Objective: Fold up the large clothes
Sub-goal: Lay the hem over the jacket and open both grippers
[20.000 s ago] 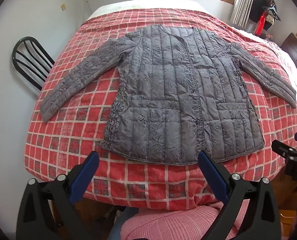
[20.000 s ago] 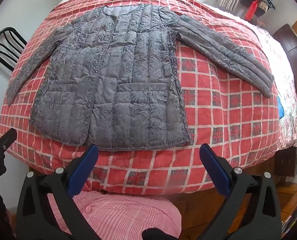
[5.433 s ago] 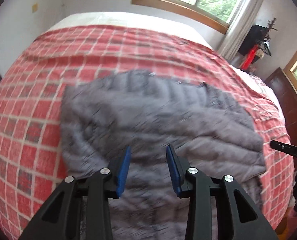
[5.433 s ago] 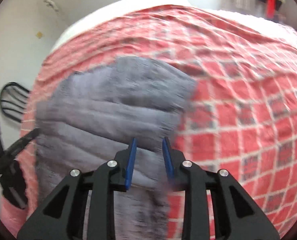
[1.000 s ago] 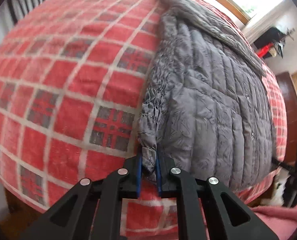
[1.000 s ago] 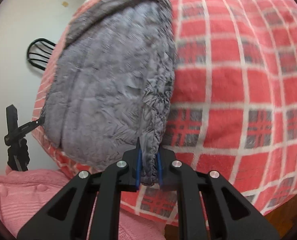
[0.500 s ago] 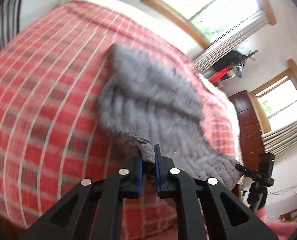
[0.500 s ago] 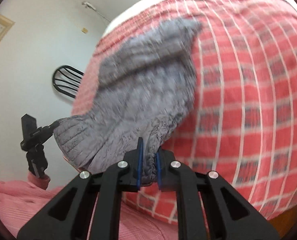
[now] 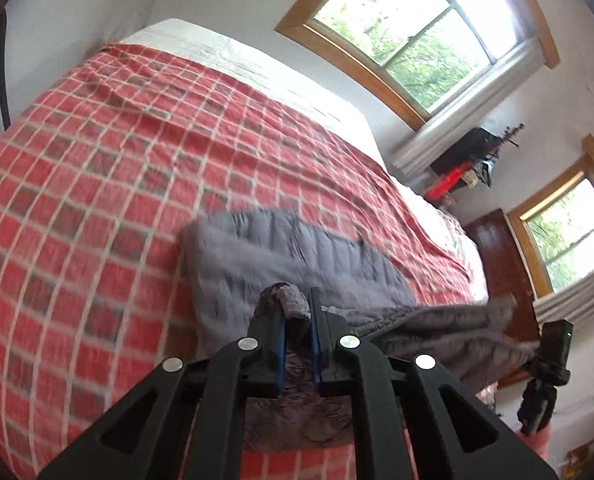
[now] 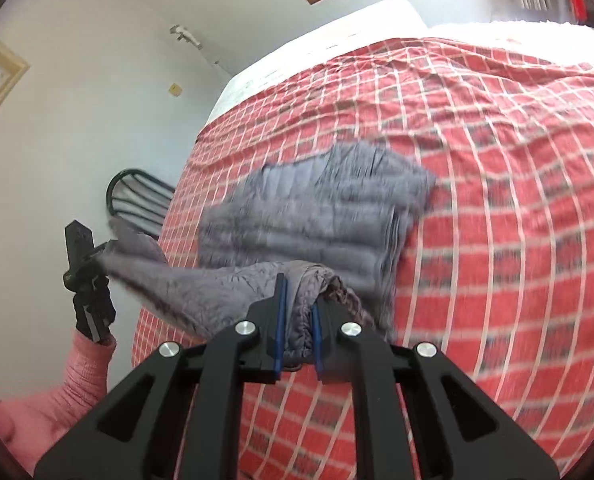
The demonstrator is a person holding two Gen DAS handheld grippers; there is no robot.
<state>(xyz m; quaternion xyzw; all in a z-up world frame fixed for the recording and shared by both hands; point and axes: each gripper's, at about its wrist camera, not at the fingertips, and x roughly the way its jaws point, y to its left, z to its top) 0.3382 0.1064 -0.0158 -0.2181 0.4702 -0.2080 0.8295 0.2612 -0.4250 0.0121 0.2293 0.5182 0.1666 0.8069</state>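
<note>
A grey quilted jacket [image 9: 257,256] lies partly folded on the red checked bedspread [image 9: 97,168]. Its near hem is lifted off the bed and stretched between both grippers. My left gripper [image 9: 295,308] is shut on one hem corner, with fabric bunched between its blue pads. My right gripper [image 10: 297,296] is shut on the other hem corner. In the right wrist view the jacket [image 10: 317,208] rests with its upper part on the bedspread [image 10: 497,160], and the left gripper [image 10: 85,272] shows at the left, pinching the raised edge. The right gripper [image 9: 549,364] appears at the right edge of the left wrist view.
A black chair [image 10: 137,200] stands by the wall beside the bed. Windows [image 9: 413,28] and a dark wooden cabinet [image 9: 501,264] are beyond the far side. A pink sleeve [image 10: 57,400] shows at the lower left of the right wrist view.
Both grippers have risen and moved forward over the bed, carrying the jacket's hem up off the bedspread toward its upper part. Both stayed shut on the hem.
</note>
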